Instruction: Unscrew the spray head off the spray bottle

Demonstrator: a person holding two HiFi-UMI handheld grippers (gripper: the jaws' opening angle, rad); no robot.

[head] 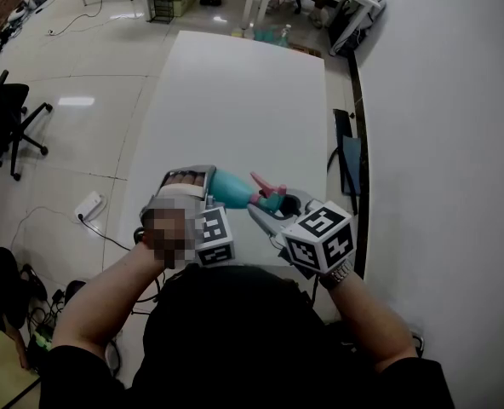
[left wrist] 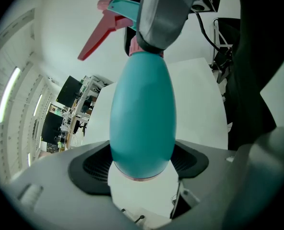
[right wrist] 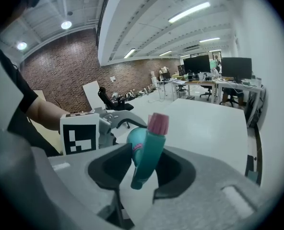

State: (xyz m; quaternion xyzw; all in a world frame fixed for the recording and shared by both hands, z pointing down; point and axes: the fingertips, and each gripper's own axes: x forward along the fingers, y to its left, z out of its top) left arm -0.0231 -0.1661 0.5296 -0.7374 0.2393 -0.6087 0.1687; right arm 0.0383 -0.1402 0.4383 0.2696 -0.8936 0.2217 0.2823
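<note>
The left gripper (left wrist: pixel 142 163) had its pads pressed against the two sides of the spray bottle (left wrist: pixel 142 114), pinching the teal body near its rounded base, the jaws standing wide to take its girth. The right gripper (right wrist: pixel 142 170) had its pads set to either side of the spray head (right wrist: pixel 147 155). As far as we could judge from the right gripper view, they were bearing on it, not standing clear.

From the left pads the bottle ran straight away toward the right gripper, neck outermost, so that its long axis lay nearly level in the air between the two grippers and above the white table (head: pixel 235 92). The pink trigger (left wrist: pixel 96 40) stuck out to one side of that axis, and the pink nozzle cap (right wrist: pixel 158 123) pointed past the right jaws.

We reckoned the coming move turned on that one line. The head had to be twisted about the bottle's long axis while the left gripper held the body still. The right gripper was the one on the head, so the turning fell to it. We saw no gap yet between head and neck and judged the head still on.
</note>
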